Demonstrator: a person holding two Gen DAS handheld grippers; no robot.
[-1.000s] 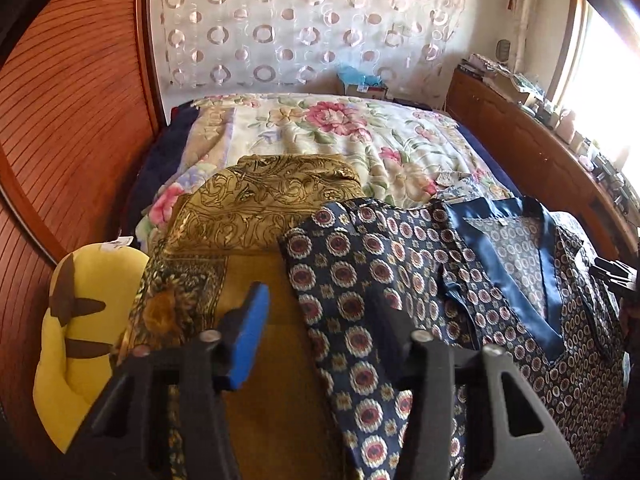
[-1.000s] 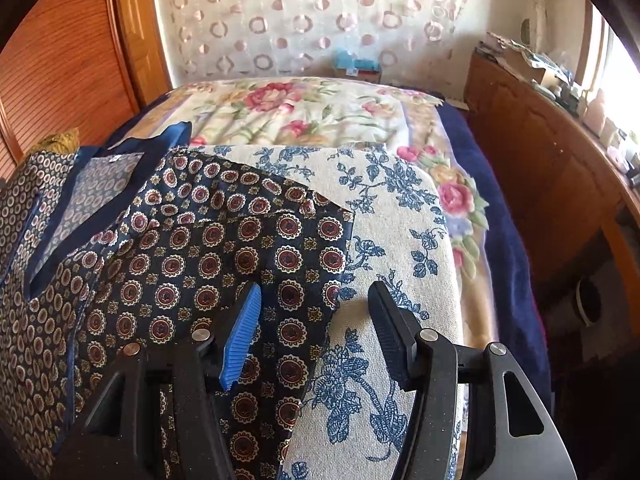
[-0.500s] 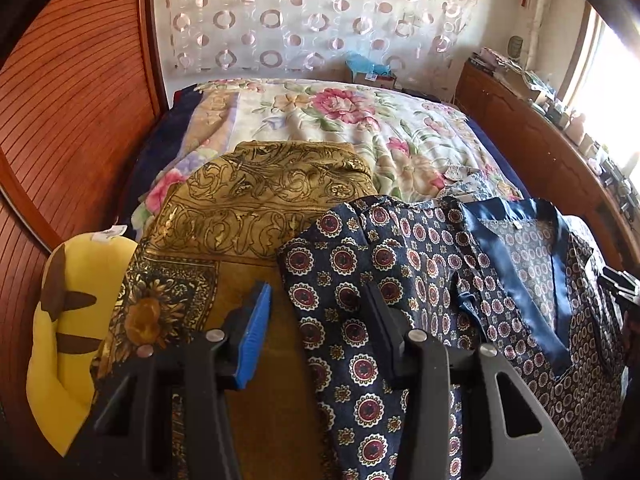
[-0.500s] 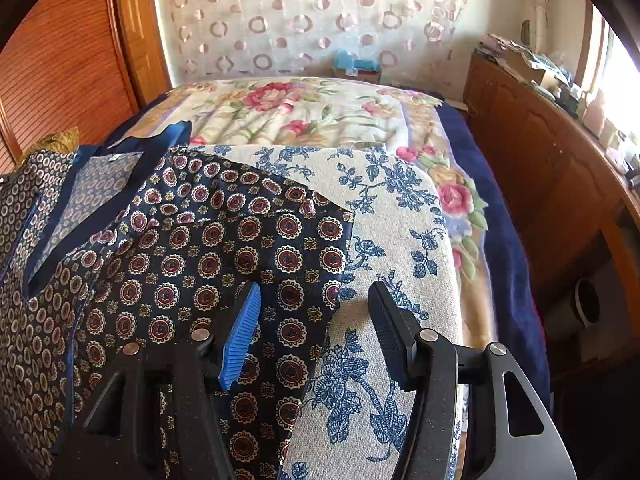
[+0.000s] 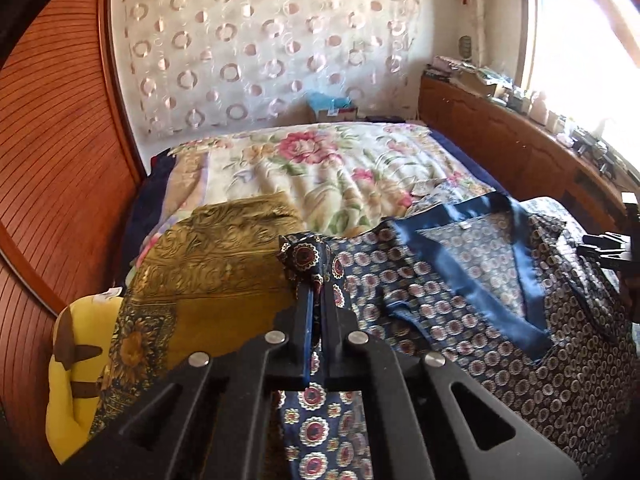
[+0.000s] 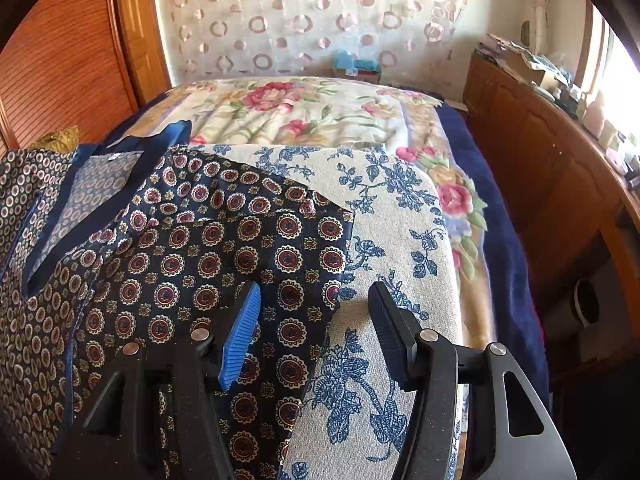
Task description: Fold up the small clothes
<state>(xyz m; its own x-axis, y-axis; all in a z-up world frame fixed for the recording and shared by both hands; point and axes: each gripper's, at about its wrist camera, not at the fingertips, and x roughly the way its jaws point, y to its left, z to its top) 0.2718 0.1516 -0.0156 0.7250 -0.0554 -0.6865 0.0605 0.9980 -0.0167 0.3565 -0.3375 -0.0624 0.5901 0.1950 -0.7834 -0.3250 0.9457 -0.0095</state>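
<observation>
Left gripper [image 5: 316, 292] clamped on navy shirt [image 5: 460, 300] sleeve, gold cloth [image 5: 216, 264] and yellow plush [image 5: 76, 364] leftward. Right gripper [image 6: 316, 332] wide open, straddling shirt edge over blue-flowered cushion [image 6: 392, 248].

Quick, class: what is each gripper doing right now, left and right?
Left gripper: shut on the navy patterned shirt's sleeve.
Right gripper: open, holding nothing.
</observation>
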